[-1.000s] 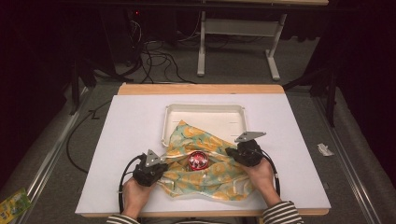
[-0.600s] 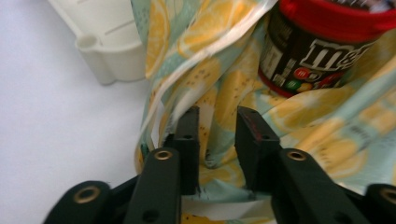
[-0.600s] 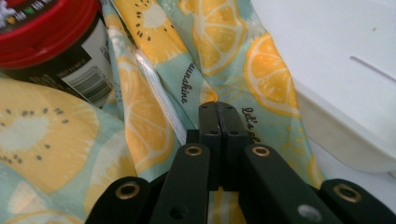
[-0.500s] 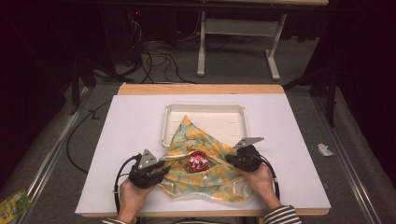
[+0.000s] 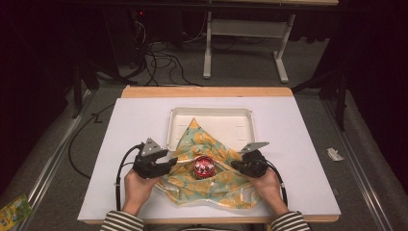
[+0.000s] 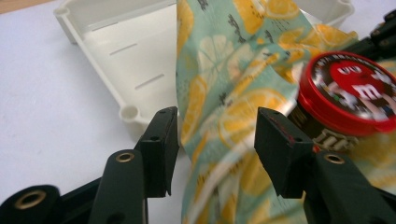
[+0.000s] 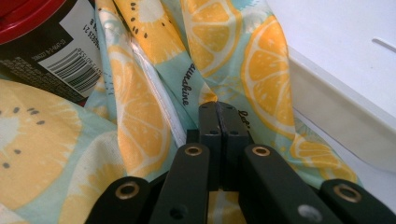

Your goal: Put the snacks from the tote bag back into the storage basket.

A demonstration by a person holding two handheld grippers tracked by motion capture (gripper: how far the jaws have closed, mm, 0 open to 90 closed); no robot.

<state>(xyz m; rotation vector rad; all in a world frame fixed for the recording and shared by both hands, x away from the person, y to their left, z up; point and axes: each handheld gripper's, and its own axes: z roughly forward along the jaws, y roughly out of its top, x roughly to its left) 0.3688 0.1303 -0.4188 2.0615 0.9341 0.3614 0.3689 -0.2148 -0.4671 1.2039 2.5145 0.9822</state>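
Observation:
A lemon-print cloth [image 5: 211, 183] lies over the near edge of a white tray [image 5: 211, 118] and the white table top. A red-lidded candy jar [image 5: 204, 166] stands upright on the cloth's middle. My left gripper [image 5: 166, 163] is at the cloth's left side. In the left gripper view its jaws [image 6: 217, 135] have just been opening. A fold of the cloth [image 6: 224, 84] hangs between them unpressed, with the jar [image 6: 350, 91] just to the right. My right gripper [image 5: 235, 165] is shut on a fold of the cloth [image 7: 261, 70] at the jar's right.
The tray's rim [image 7: 345, 93] lies close to the right of my right gripper. White table surface [image 5: 120, 144] spreads to both sides. Cables [image 5: 159, 53] and a desk frame [image 5: 245, 38] are on the floor behind. A packet [image 5: 14, 211] lies on the floor at left.
My left gripper's jaws went from shut on the cloth to open and it lifted a little. The right gripper and the jar stayed in place.

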